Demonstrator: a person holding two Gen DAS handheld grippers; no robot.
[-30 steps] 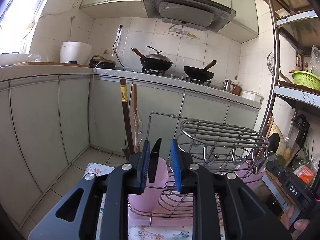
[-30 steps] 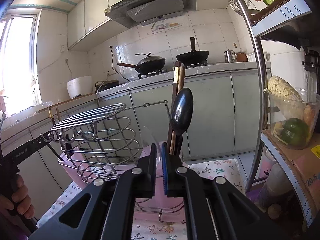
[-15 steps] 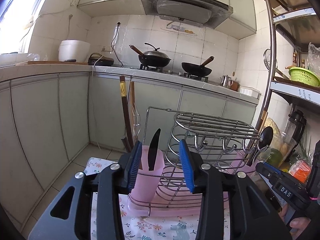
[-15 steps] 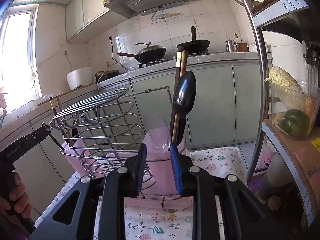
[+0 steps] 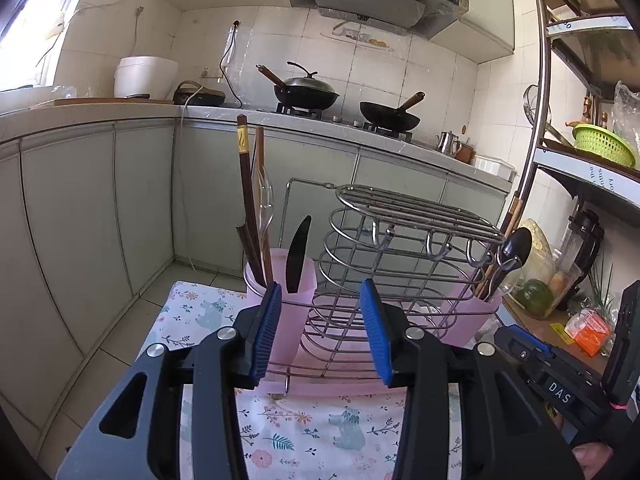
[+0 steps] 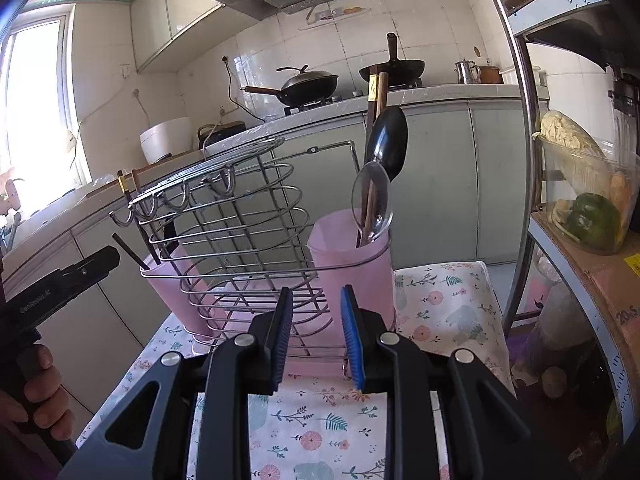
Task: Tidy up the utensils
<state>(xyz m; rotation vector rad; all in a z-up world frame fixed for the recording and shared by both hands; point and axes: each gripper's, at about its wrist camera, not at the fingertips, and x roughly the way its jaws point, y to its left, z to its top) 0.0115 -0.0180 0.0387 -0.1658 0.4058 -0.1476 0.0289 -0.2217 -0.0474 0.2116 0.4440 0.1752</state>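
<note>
A wire dish rack (image 5: 400, 248) stands on a floral cloth (image 5: 320, 432) with a pink cup at each end. In the left wrist view the near pink cup (image 5: 280, 300) holds a black knife (image 5: 298, 256), brown chopsticks (image 5: 248, 200) and a clear spoon. My left gripper (image 5: 320, 332) is open and empty in front of it. In the right wrist view the other pink cup (image 6: 352, 264) holds a black spoon (image 6: 386, 148), a clear spoon (image 6: 370, 200) and chopsticks. My right gripper (image 6: 316, 336) is open and empty just short of this cup.
Grey kitchen cabinets (image 5: 100, 208) and a counter with two woks (image 5: 306, 94) lie behind the rack. A metal shelf unit (image 6: 520, 160) with a vegetable container (image 6: 588, 200) stands on the right. The other gripper (image 6: 60, 284) shows at the left.
Both grippers opened, letting go of the knife and the black spoon into their cups, and both drew back and down from the rack.
</note>
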